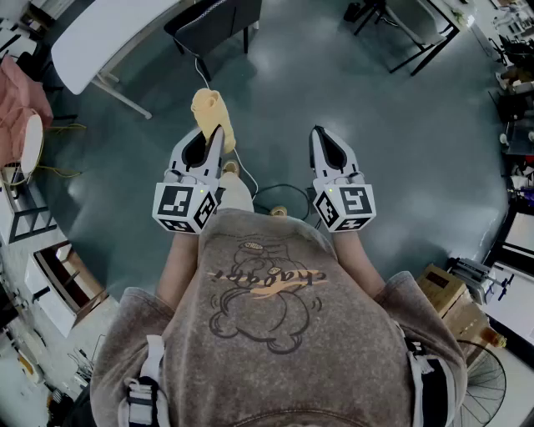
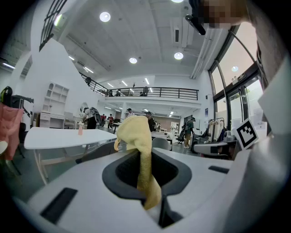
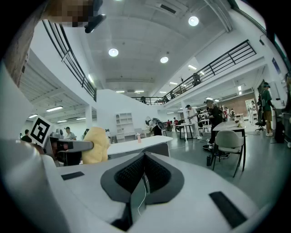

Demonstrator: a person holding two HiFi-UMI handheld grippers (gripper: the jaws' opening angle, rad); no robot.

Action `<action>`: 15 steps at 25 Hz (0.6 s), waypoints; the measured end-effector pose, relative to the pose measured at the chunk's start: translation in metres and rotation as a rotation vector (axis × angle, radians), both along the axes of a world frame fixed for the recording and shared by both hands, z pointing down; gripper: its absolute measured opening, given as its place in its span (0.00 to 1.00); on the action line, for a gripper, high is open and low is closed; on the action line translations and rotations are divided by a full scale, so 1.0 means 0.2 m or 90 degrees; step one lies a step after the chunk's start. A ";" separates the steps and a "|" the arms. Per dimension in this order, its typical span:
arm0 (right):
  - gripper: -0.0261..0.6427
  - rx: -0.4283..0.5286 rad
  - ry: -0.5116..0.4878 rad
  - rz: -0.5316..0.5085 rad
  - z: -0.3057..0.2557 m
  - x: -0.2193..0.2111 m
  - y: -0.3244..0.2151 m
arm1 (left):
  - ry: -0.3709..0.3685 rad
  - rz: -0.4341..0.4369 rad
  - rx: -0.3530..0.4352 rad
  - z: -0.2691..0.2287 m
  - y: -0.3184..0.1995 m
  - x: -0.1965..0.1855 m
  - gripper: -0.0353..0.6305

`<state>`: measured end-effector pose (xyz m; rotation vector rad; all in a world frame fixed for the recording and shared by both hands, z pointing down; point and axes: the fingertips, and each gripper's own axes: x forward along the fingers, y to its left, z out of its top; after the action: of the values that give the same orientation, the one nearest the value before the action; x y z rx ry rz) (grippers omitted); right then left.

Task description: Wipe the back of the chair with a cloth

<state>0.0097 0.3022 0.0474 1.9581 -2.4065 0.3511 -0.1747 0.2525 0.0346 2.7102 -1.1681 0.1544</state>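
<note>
My left gripper is shut on a yellow cloth that bunches up above its tips. In the left gripper view the cloth hangs pinched between the jaws of that gripper. To its right, at the same height, my right gripper is shut with nothing in it; its view shows the pads of that gripper meeting, with the cloth off to the left. A dark chair stands far ahead by a white table, well beyond both grippers.
I stand on an open grey floor with a thin cable near my feet. Cardboard boxes and a fan sit at the right, shelving at the left. A grey chair stands by another table.
</note>
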 end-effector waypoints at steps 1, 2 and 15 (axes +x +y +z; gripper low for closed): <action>0.08 0.001 0.000 -0.001 0.00 0.00 -0.02 | 0.002 0.001 -0.003 0.01 -0.02 0.00 0.13; 0.08 0.002 -0.001 -0.001 0.01 -0.01 -0.05 | 0.005 0.002 -0.005 0.03 -0.05 0.00 0.13; 0.08 -0.006 0.003 0.050 0.02 -0.18 -0.70 | 0.026 0.045 -0.006 0.02 -0.80 -0.17 0.13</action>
<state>-0.0261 0.1622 0.0522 2.0523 -2.3251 0.3590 -0.2090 0.0927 0.0376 2.7352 -1.0579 0.1136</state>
